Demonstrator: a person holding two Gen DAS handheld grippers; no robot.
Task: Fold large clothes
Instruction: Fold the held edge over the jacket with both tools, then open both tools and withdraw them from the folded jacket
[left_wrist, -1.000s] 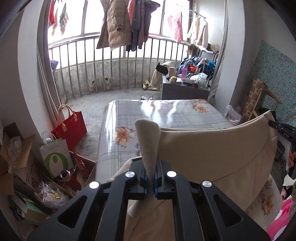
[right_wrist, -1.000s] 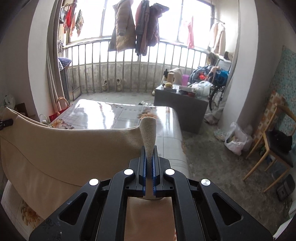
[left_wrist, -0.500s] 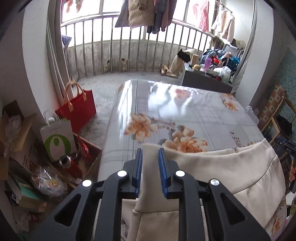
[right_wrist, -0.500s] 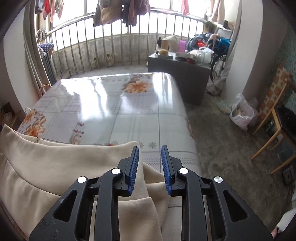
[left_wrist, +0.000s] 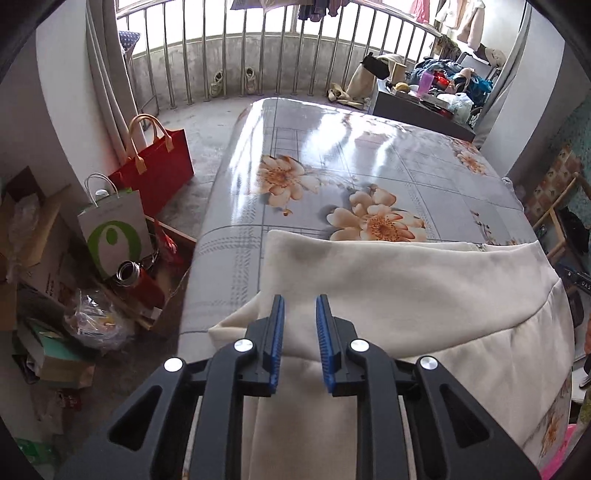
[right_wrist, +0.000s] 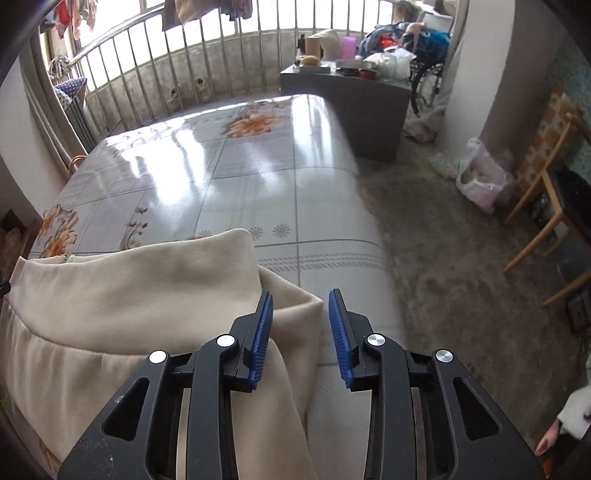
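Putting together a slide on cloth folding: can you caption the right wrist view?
Right gripper open above a cream garment laid on the floral-covered table.

Cream garment (left_wrist: 399, 288), folded over, flat on the floral-covered table (left_wrist: 332, 166)

Your cream garment (left_wrist: 406, 288) runs under both grippers and off the bottom edge; its lower part stays hidden.
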